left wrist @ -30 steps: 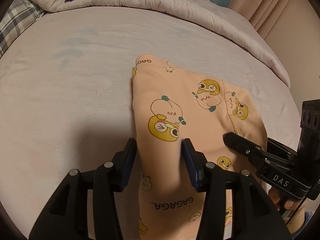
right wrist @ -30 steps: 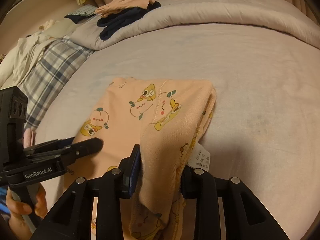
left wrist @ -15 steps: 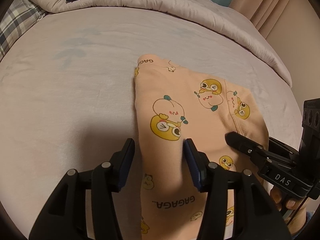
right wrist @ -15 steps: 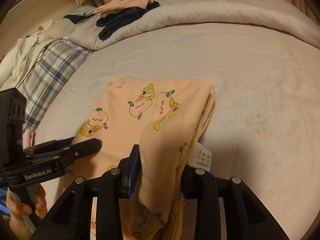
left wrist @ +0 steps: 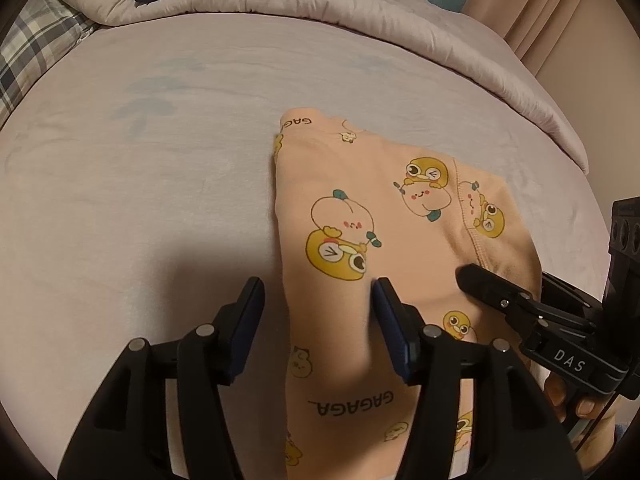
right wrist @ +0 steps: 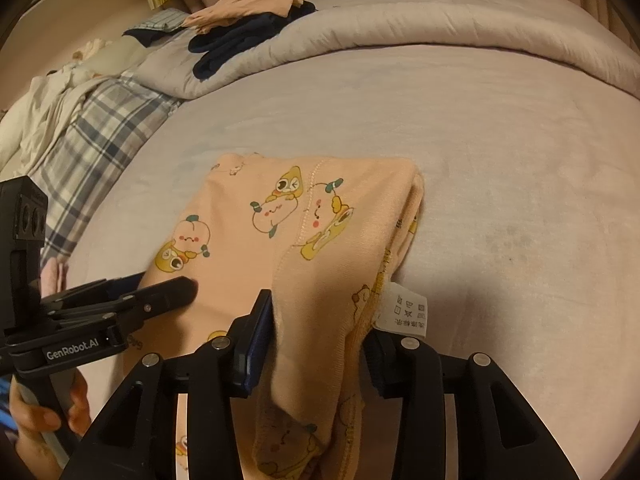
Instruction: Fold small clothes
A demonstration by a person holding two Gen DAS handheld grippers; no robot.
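A peach garment [left wrist: 360,200] printed with yellow cartoon ducks lies folded on the pale bed sheet [left wrist: 140,160]. My left gripper [left wrist: 316,292] straddles its left folded edge. Its jaws are opening: the right pad touches the cloth and the left pad stands clear of it. In the right wrist view my right gripper [right wrist: 318,320] has a raised ridge of the garment [right wrist: 320,240] between its pads. Those jaws are opening too, but the cloth still fills the gap. A white care label [right wrist: 404,314] hangs by the right finger. Each gripper shows in the other's view, the right gripper [left wrist: 504,280] and the left gripper [right wrist: 164,284].
A rolled grey duvet [right wrist: 440,28] runs along the back of the bed, with dark and peach clothes [right wrist: 240,40] piled on it. Plaid bedding [right wrist: 92,132] lies at the left. A hand [right wrist: 32,420] holds the left gripper's handle. Curtains hang behind.
Both grippers' jaws have widened a little. The left pad of the left gripper has come away from the cloth. The hands and the garment have stayed put.
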